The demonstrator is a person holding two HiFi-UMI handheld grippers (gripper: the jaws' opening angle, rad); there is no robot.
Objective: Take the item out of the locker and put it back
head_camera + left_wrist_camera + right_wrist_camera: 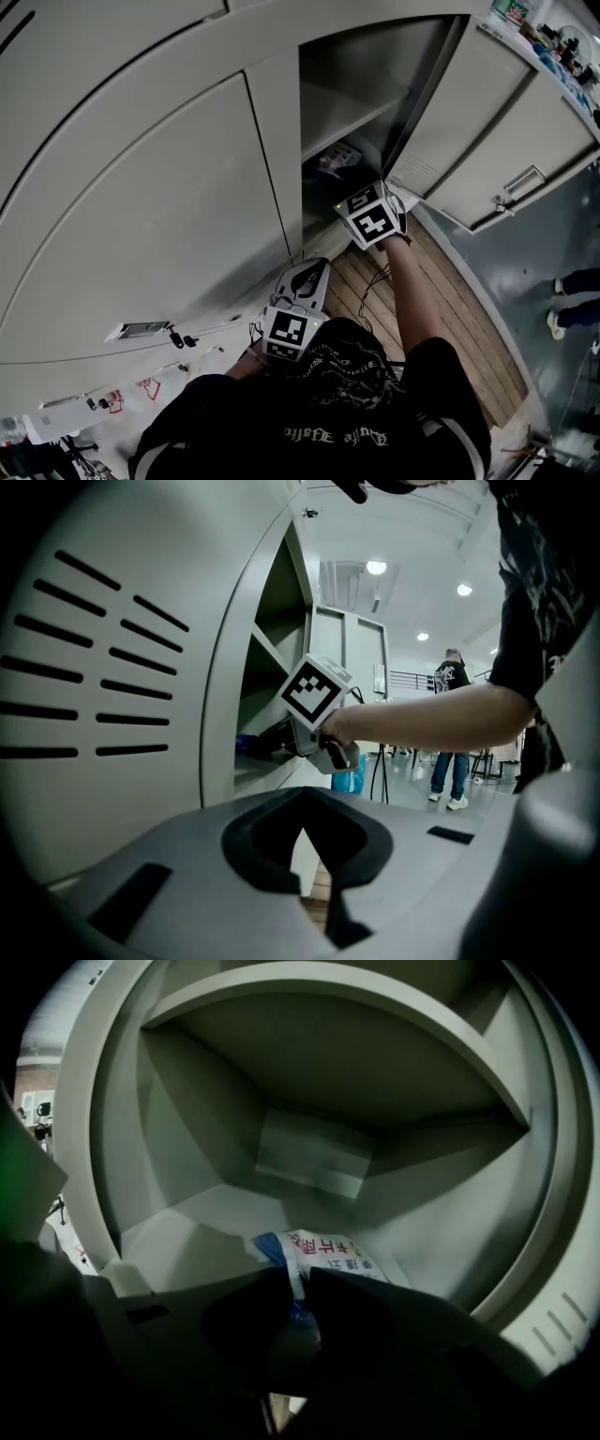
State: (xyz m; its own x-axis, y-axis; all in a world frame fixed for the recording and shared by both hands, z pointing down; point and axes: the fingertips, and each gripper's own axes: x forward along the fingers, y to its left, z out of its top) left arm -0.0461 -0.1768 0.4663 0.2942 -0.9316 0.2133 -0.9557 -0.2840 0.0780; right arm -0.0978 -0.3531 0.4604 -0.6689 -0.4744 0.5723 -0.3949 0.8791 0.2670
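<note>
The locker (281, 141) stands open. On its lower shelf lies a white and blue printed packet (336, 157) (333, 1249). My right gripper (335, 183) (302, 1283) reaches into that compartment, and its dark jaws pinch the packet's near edge. In the left gripper view the right gripper (264, 742) pokes into the opening, with a bit of the blue packet (246, 745) beside its tip. My left gripper (312, 270) (314, 892) hangs low in front of the locker's base, close to my body, jaws together and holding nothing.
The locker's door (497, 141) swings out to the right. A closed grey door (141, 206) with vent slots fills the left. An upper shelf (352, 117) sits above the packet. Wooden slats (441, 309) lie underfoot. A person (450, 733) stands far back in the hall.
</note>
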